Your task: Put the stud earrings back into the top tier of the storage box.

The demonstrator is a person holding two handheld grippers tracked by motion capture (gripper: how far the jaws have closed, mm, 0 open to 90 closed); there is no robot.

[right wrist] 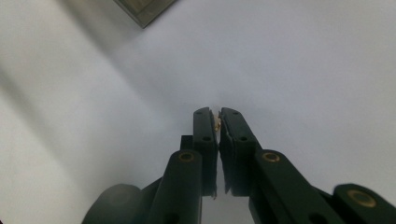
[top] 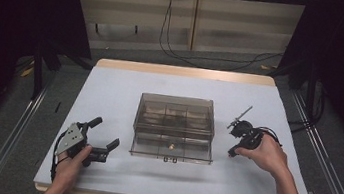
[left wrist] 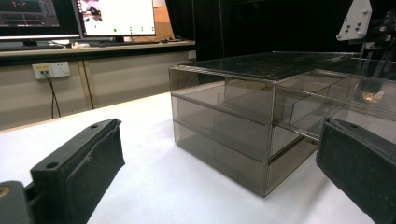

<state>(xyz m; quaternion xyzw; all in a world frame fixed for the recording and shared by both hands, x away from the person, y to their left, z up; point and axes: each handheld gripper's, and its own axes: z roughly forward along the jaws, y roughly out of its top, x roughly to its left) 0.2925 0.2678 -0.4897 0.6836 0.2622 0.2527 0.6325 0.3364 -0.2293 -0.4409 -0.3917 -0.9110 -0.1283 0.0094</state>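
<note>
Right gripper [right wrist: 218, 122] points down at the white bench [top: 110, 94], to the right of the smoked clear drawer box [top: 174, 127]. Its fingers [right wrist: 204, 135] are pinched nearly together on a small brass-coloured piece [right wrist: 217, 122] at the tips, just above the bench top; what the piece is can't be made out. Box sits mid-bench, its bottom drawer pulled out toward the person, a small gold item [top: 171, 147] lying in it. Left gripper [top: 103, 136] rests on the bench left of the box, fingers [left wrist: 88, 163] spread wide, nothing between them, aimed at the box's corner.
</note>
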